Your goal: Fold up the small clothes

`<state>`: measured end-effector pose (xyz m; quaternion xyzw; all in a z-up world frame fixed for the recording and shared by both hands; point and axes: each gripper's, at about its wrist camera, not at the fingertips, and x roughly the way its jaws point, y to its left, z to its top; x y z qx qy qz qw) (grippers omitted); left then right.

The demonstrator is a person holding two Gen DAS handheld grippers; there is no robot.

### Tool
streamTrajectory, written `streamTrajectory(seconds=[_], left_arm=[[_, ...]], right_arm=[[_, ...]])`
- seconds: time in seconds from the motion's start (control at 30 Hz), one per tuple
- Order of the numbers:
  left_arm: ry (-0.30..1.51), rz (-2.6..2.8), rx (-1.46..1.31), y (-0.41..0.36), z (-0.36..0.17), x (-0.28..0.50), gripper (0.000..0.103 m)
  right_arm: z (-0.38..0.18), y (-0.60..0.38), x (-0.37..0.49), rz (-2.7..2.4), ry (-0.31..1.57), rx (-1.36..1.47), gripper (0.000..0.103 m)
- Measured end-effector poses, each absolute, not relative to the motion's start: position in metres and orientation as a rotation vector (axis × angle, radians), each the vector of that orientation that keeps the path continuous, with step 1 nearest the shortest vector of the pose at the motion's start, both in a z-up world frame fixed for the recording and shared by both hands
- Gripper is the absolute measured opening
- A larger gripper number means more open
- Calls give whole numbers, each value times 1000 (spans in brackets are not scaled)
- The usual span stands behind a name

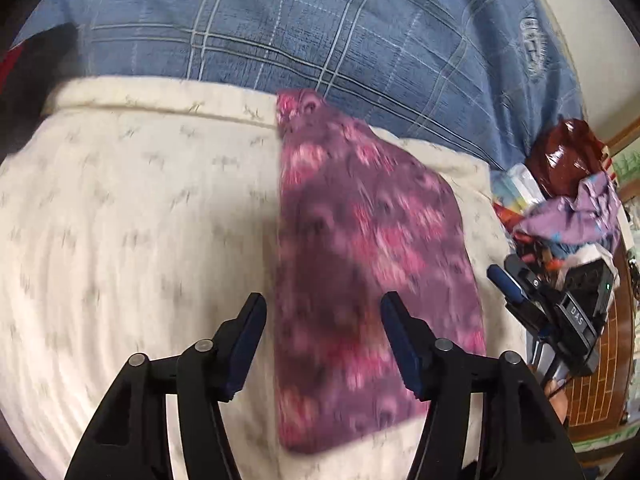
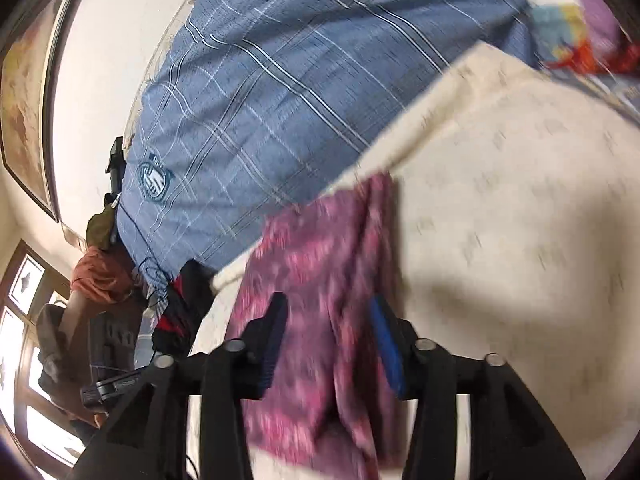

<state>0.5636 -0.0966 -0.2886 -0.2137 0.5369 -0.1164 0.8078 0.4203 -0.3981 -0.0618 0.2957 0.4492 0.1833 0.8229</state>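
Purple floral cloth (image 1: 360,248) lies flat, centre of frame, on cream blanket (image 1: 120,220). Left hand-held gripper (image 1: 323,340) released, jaws wide over near end. Right hand-held gripper (image 2: 328,344) released, straddling cloth. Judgement: pinch both near corners evenly, fold toward far edge.
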Motion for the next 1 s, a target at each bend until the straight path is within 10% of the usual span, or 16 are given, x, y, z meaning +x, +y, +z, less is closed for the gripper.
streamTrajectory(seconds=[0.13, 0.23, 0.67, 1.0], left_arm=[[1229, -216, -487, -104, -314, 615, 58], [1209, -233, -488, -115, -320, 637, 44], [1063, -153, -397, -131, -312, 618, 40], [1021, -149, -183, -163, -325, 533, 56]], right_arm=[[-82, -375, 474, 344, 1034, 602, 53], [-82, -353, 499, 400, 1047, 509, 7], [-73, -378, 475, 418, 953, 509, 18], [-97, -359, 400, 481, 998, 316, 11]])
